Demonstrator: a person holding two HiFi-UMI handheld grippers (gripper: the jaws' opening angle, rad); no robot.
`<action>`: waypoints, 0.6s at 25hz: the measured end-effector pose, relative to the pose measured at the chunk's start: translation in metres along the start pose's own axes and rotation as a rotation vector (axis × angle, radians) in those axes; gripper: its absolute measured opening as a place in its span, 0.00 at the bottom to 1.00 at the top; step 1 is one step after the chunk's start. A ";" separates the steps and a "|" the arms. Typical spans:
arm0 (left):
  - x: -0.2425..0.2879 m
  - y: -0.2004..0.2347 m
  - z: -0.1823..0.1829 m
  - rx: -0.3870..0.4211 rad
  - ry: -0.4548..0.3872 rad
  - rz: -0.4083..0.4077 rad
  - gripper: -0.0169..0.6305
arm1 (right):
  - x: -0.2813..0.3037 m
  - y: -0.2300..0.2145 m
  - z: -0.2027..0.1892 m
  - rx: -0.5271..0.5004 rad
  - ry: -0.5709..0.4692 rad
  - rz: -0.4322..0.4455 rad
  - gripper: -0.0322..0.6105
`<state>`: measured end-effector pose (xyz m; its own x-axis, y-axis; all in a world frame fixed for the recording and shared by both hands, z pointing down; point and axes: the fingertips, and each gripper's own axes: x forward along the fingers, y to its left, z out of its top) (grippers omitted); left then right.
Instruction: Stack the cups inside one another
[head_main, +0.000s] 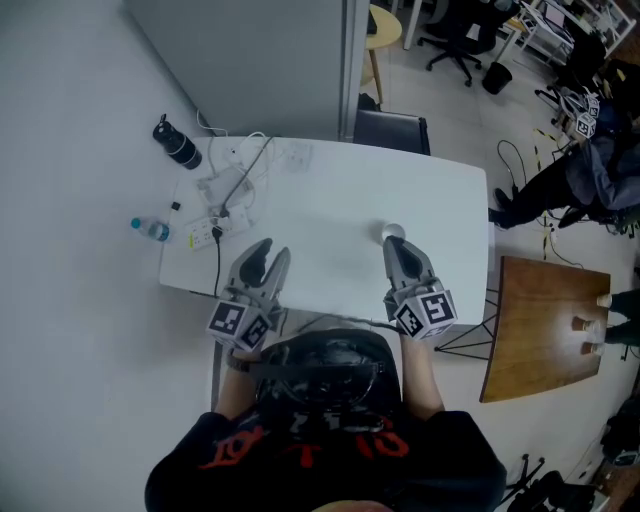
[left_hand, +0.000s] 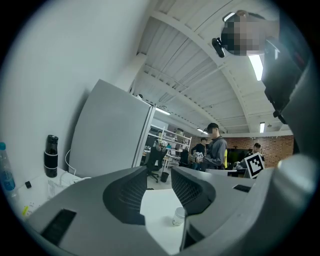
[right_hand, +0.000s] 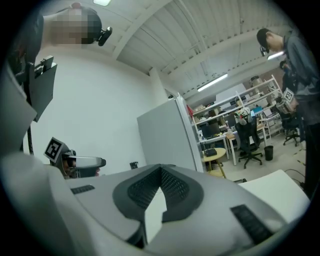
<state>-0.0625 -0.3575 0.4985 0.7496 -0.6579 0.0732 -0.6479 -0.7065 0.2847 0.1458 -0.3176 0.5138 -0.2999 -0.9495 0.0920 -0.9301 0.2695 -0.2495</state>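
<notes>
A small white cup (head_main: 392, 233) stands upright on the white table (head_main: 330, 210), just beyond the tips of my right gripper (head_main: 396, 245). That gripper is shut, its ribbed pads (right_hand: 172, 182) meeting at the tips with nothing between them, and it is held level above the table. In the right gripper view the right gripper (right_hand: 161, 169) points toward the grey partition. My left gripper (head_main: 272, 252) is open and empty near the table's front left. In the left gripper view the cup (left_hand: 178, 216) shows between the parted jaws of the left gripper (left_hand: 159, 173), well beyond them.
A black bottle (head_main: 177, 143), a water bottle (head_main: 150, 229) and a power strip with cables (head_main: 225, 195) lie at the table's left end. A dark chair (head_main: 392, 128) stands behind the table, a wooden table (head_main: 545, 325) to the right. People (left_hand: 215, 150) stand further off.
</notes>
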 end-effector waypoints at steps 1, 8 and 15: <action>0.000 0.001 0.001 -0.003 -0.003 -0.001 0.27 | 0.000 0.001 0.000 -0.007 0.000 -0.001 0.06; 0.001 -0.001 0.003 -0.010 -0.008 -0.002 0.27 | 0.000 0.008 0.008 -0.021 -0.009 0.013 0.06; -0.003 0.006 0.004 -0.025 -0.024 0.007 0.25 | 0.000 0.011 0.008 -0.024 -0.013 0.010 0.06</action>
<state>-0.0689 -0.3606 0.4959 0.7411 -0.6694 0.0524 -0.6496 -0.6950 0.3084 0.1374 -0.3158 0.5031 -0.3064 -0.9488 0.0774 -0.9320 0.2824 -0.2273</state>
